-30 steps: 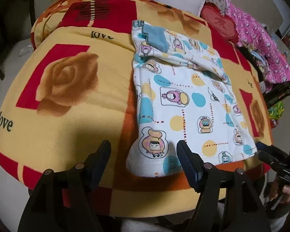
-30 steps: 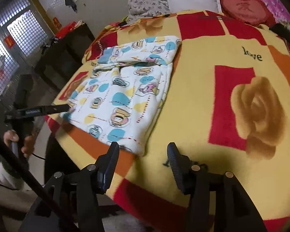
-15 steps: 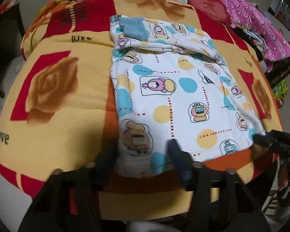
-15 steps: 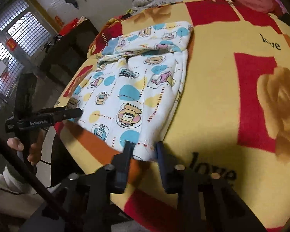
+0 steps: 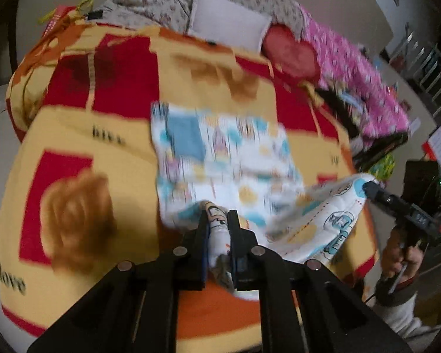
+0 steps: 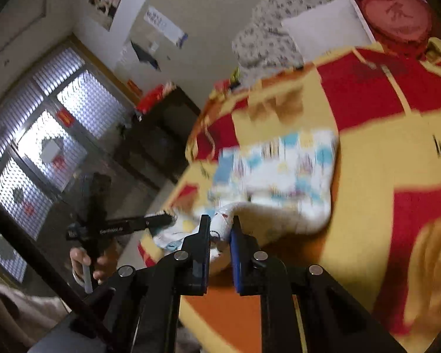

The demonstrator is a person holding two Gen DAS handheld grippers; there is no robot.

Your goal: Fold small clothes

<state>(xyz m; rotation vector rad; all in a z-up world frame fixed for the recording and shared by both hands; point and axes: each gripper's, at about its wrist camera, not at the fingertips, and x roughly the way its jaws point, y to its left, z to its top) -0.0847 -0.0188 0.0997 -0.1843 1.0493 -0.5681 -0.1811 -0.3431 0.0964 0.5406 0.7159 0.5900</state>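
Observation:
A small white garment (image 5: 229, 158) with cartoon figures and blue and yellow dots lies on the yellow, red and orange blanket (image 5: 73, 135). My left gripper (image 5: 219, 220) is shut on its near left corner and holds it lifted. My right gripper (image 6: 220, 223) is shut on its near right corner, also lifted. The near hem hangs between the two grippers above the blanket. The right gripper shows in the left wrist view (image 5: 367, 188); the left gripper shows in the right wrist view (image 6: 170, 219). The garment (image 6: 279, 170) is blurred by motion in both views.
A white pillow (image 5: 229, 26), a red heart cushion (image 5: 291, 53) and pink bedding (image 5: 358, 79) lie at the bed's far end. A dark cabinet (image 6: 158, 135) stands left of the bed, below barred windows (image 6: 44, 135). The bed's near edge is just under both grippers.
Both grippers closed on the garment's near corners and lifted them off the blanket, away from the bed's edge. The near half of the garment now hangs raised.

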